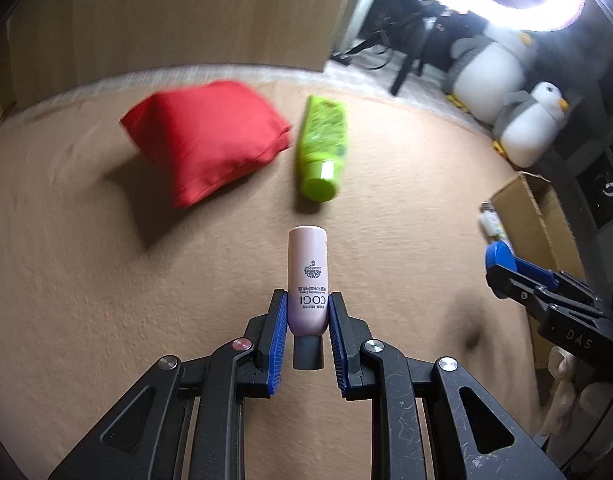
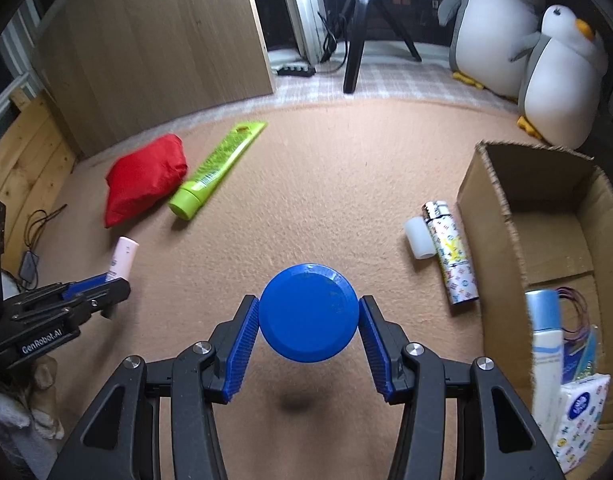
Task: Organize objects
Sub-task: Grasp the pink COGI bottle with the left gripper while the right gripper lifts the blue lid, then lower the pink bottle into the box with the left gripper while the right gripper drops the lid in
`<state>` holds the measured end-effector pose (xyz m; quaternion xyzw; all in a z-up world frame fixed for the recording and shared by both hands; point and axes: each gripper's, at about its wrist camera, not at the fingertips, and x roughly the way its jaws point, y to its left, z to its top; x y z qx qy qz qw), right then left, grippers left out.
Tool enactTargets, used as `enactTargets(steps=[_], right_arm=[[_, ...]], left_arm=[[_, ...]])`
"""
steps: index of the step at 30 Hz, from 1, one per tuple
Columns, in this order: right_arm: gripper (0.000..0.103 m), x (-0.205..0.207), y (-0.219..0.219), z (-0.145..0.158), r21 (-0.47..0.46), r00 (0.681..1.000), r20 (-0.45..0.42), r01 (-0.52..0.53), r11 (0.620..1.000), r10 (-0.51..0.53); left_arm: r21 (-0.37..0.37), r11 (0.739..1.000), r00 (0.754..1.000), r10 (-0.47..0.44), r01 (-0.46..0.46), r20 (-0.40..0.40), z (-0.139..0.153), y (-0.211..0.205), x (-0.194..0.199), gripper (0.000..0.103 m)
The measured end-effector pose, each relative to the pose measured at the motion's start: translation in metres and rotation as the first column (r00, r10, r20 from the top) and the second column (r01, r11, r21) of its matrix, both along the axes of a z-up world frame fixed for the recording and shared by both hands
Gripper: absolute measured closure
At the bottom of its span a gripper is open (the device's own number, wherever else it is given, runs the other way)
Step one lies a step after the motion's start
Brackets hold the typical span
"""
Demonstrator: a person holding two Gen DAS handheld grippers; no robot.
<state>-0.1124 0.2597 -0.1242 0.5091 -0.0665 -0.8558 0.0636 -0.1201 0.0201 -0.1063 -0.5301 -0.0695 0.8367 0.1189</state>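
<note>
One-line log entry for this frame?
left tongs: shut on pink tube | right tongs: shut on blue lid | cardboard box: right, partly filled

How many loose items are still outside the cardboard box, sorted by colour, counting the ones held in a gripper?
Red: 1, the pouch
Green: 1, the tube
Pink: 1, the tube in the left gripper
Blue: 1, the round lid in the right gripper
White: 1, the small cylinder
Patterned: 1, the bottle
Total: 6
</note>
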Motion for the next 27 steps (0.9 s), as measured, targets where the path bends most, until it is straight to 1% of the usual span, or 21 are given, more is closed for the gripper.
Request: enactTargets(steps=[7, 14, 20, 27], right_arm=[[0.057, 0.024, 0.018, 0.033, 0.007, 0.998, -0.068, 0.008, 1.000, -0.008], [0.057, 0.047, 0.060, 0.050, 0.010, 0.992, -0.100, 0.081, 0.997, -0.080], [0.057, 0.069, 0.106, 0.059, 0.024, 0.980, -0.119, 0.166, 0.986, -0.162], [0.057, 0.086, 0.153, 0.057, 0.047, 0.963, -0.120, 0.248, 0.967, -0.241]], left_arm=[[0.008, 0.996, 0.995, -0.093, 0.093, -0.045, 0.027, 0.041, 0.010, 0.081], [0.002, 0.980, 0.978, -0.196, 0.197, -0.071, 0.039, 0.100, 0.013, 0.081], [-0.011, 0.954, 0.949, -0.298, 0.298, -0.102, 0.050, 0.163, 0.016, 0.081], [-0.013, 0.918, 0.912, -0.395, 0.396, -0.114, 0.056, 0.235, 0.018, 0.081]])
